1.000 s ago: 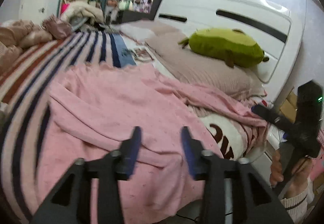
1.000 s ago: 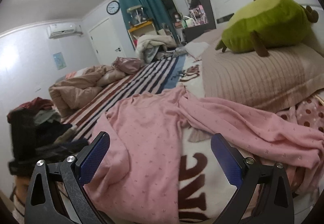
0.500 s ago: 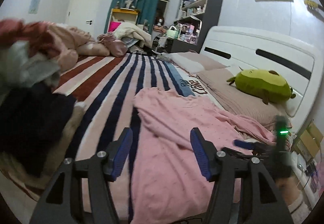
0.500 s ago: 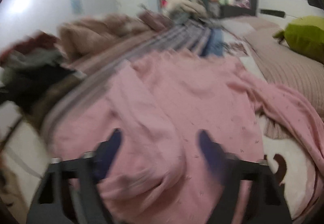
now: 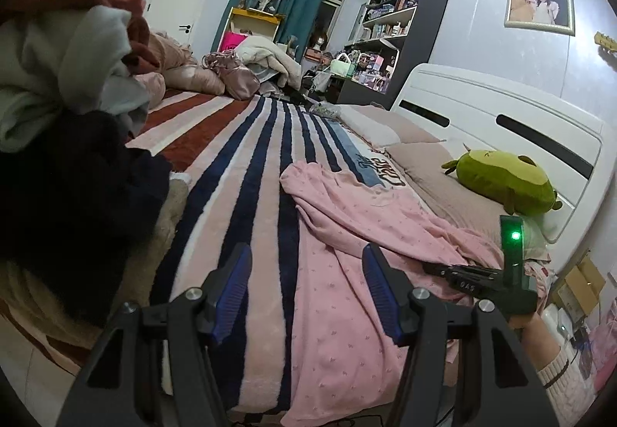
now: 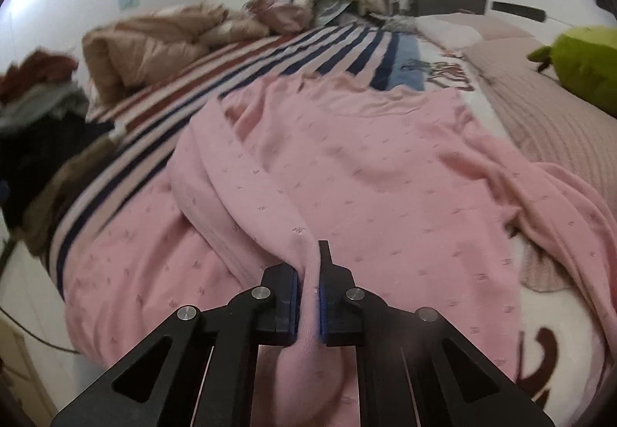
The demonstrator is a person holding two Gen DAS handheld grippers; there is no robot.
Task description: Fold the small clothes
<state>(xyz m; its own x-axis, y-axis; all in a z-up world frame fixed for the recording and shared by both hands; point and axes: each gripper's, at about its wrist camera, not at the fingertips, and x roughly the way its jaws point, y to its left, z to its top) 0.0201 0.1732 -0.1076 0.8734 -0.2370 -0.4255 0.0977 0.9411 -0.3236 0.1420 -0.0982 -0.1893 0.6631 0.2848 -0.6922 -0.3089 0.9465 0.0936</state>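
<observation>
My right gripper [image 6: 308,296] is clenched on a pinched ridge of the pink garment [image 6: 347,164], which lies spread on the bed [image 5: 239,172], long axis running away from me toward the far side. My left gripper [image 5: 304,288] hangs released, fingers wide, over the garment's left edge near the bed's front. The left is nearer that free edge, so I judge it grabs there next.

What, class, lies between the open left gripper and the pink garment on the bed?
Nothing visible. The left gripper hangs open right above the pink garment on the striped blanket. The right gripper is already shut on a fold of it.
</observation>
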